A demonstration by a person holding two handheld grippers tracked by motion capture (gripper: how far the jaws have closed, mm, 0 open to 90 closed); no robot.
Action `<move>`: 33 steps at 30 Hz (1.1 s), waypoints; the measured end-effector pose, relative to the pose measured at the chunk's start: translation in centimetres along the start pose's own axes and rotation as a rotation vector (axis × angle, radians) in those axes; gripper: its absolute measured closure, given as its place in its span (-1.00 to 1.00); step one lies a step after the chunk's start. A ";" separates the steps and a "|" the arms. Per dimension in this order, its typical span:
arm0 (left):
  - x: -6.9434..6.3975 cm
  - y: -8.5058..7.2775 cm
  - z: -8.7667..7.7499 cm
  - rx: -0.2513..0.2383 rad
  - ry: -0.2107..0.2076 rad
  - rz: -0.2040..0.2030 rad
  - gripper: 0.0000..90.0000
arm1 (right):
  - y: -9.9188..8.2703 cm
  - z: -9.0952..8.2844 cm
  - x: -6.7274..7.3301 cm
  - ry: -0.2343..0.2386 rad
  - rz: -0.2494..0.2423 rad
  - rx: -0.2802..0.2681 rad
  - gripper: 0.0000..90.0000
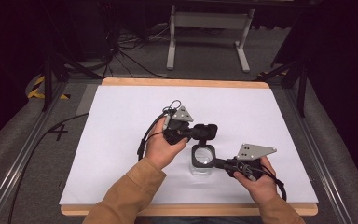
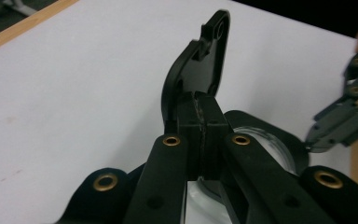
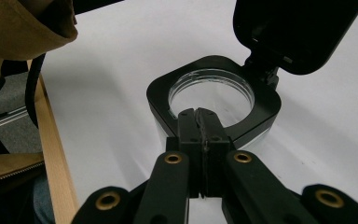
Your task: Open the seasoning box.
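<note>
On the white table (image 1: 121, 140) the left hand (image 1: 161, 150) comes in from about seven o'clock and holds the left gripper (image 1: 200, 132) just left of centre, its body pointing toward three o'clock. In the left gripper view its jaws are closed on the edge of the lid (image 2: 198, 70), which stands raised, hinged open, at twelve o'clock from the pads (the pads press together on its lower edge).

The jar (image 1: 203, 158) is a clear container with a black square collar and a round mouth, sitting a little right of centre and near the table's front edge. Its open lid (image 1: 207, 131) lies at twelve o'clock from the mouth.

At four o'clock from the jar the right hand (image 1: 256, 179) holds the right gripper (image 1: 220, 163), pointing toward nine o'clock. In the right gripper view its jaws are closed tight on the collar (image 3: 261, 105) at the near rim, with the lid (image 3: 293, 32) tilted up at one o'clock.
</note>
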State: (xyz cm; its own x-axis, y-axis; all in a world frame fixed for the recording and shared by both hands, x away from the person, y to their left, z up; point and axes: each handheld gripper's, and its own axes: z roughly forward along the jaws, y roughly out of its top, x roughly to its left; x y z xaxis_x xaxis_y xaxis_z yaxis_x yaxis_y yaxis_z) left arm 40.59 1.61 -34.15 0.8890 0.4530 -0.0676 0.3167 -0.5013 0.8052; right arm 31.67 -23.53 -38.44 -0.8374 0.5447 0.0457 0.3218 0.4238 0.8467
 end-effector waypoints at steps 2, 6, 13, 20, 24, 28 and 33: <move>0.2 -0.2 0.3 0.006 -0.002 -0.012 1.00 | 0.0 0.0 0.0 -0.002 -0.003 -0.001 1.00; 0.5 -0.4 0.6 0.004 -0.008 -0.033 1.00 | 0.0 0.0 0.1 0.000 -0.005 0.000 1.00; 0.7 -0.5 0.4 0.007 -0.019 -0.033 1.00 | 0.0 0.0 0.2 -0.009 -0.024 0.003 1.00; 0.3 -0.6 -1.0 -0.004 -0.095 -0.008 0.93 | 0.1 0.0 0.3 -0.010 -0.013 0.011 1.00; -0.1 -0.6 -2.3 -0.002 -0.103 0.005 0.87 | 0.3 0.1 0.1 -0.007 -0.005 0.011 0.98; -0.7 -1.0 -4.5 0.013 -0.107 0.031 0.79 | 0.6 -0.1 -0.3 0.000 -0.006 0.000 0.89; -1.1 -2.1 -7.1 0.050 -0.074 0.023 0.71 | 1.4 -1.4 -1.2 -0.005 0.002 -0.025 0.76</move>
State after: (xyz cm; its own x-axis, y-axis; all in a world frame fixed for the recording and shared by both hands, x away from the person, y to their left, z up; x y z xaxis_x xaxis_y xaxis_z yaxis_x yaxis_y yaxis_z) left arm 36.59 7.38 -31.63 0.9175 0.3863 -0.0945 0.3106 -0.5475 0.7770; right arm 32.51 -24.64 -36.59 -0.8345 0.5492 0.0448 0.3124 0.4046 0.8595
